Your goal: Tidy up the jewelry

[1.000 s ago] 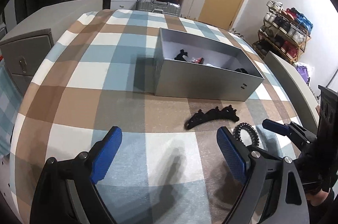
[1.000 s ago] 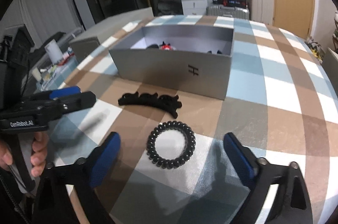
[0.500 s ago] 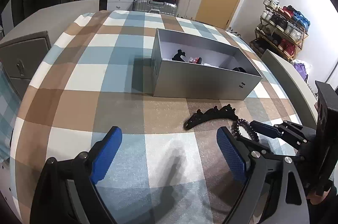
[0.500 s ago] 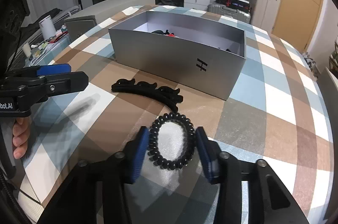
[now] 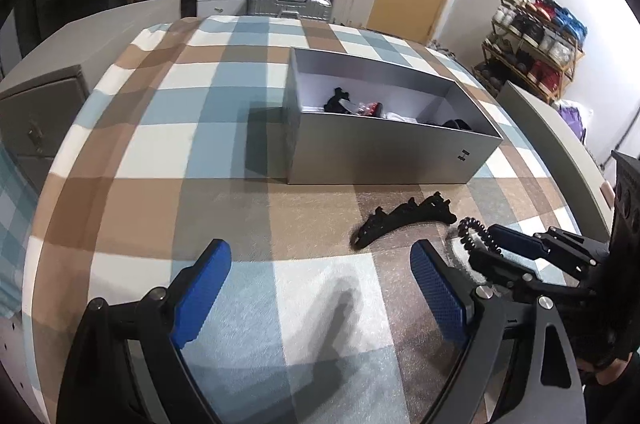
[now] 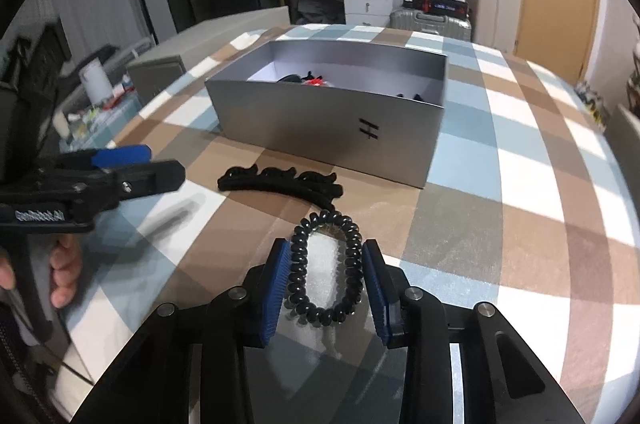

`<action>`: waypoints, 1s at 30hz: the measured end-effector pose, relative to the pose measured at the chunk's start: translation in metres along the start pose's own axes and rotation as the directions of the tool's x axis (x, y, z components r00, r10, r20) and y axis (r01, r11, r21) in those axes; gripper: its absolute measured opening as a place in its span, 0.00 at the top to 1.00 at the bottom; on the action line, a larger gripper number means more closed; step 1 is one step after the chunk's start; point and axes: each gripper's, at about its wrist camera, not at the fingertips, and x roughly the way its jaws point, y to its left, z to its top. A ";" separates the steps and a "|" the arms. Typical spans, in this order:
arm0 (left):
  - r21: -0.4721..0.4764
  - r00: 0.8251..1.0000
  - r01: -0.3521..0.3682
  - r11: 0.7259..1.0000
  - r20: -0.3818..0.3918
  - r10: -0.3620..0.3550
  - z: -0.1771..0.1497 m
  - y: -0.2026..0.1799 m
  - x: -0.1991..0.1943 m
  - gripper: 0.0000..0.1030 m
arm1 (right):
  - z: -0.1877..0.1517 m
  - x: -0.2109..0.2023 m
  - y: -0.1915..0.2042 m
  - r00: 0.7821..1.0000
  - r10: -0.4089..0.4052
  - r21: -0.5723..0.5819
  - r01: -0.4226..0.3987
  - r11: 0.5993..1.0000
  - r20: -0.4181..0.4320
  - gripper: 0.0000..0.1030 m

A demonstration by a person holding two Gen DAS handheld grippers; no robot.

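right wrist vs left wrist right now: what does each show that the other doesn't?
Right wrist only: the spiral hair tie squeezed into an oval between the right gripper pads, jaws closing on it; a hand on the left gripper's handle.

Left wrist only: left gripper wide open over bare cloth, nothing between its pads; a shoe rack.

Both: grey box, black hair claw, plaid tablecloth.
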 end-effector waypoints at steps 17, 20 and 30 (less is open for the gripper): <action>0.244 0.991 0.060 0.968 -0.129 -0.029 0.020 -0.042 0.044 0.14 | 0.003 -0.022 -0.025 0.993 0.052 0.070 -0.059 0.996 0.103 0.65; 0.271 0.988 0.069 0.960 -0.150 -0.028 0.021 -0.048 0.050 0.15 | 0.005 -0.021 -0.028 0.993 0.052 0.062 -0.059 0.996 0.106 0.65; 0.369 0.988 0.070 0.927 -0.152 -0.015 0.024 -0.063 0.049 0.69 | 0.005 -0.018 -0.035 0.993 0.054 0.069 -0.062 0.996 0.107 0.65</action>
